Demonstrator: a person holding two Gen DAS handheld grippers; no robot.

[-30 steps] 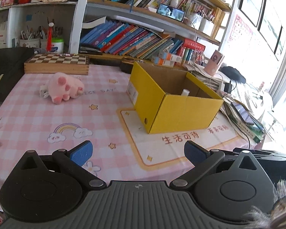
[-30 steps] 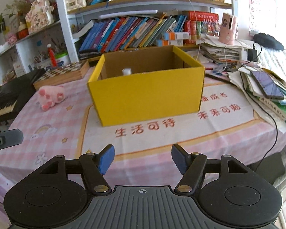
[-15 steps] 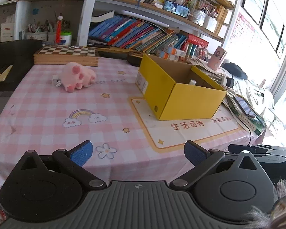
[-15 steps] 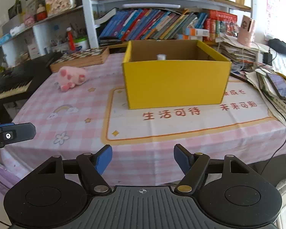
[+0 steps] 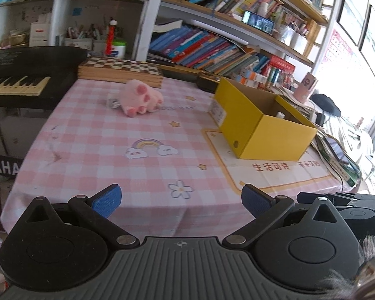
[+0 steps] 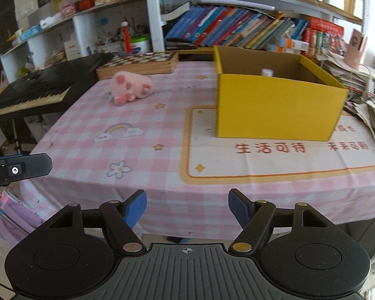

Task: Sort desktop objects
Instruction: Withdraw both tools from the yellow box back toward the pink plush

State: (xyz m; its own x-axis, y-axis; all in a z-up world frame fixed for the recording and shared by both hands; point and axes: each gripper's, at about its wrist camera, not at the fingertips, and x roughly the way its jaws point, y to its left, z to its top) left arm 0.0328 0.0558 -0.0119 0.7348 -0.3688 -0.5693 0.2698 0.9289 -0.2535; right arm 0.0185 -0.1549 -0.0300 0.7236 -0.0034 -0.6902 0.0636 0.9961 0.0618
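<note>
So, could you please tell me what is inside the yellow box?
Only a small white cap shows above the near wall of the yellow box; that wall hides the floor and whatever else lies inside.

Pink-and-white checked tablecloth (image 5: 92,135); yellow box (image 6: 277,107), brown inside; pink plush toy (image 5: 140,97); brown-and-cream chequered chessboard (image 5: 120,68).

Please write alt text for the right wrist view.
An open, empty right claw hovers before a table's pink checked cloth. On it stand an open yellow box and, farther left, a pink plush toy.
</note>
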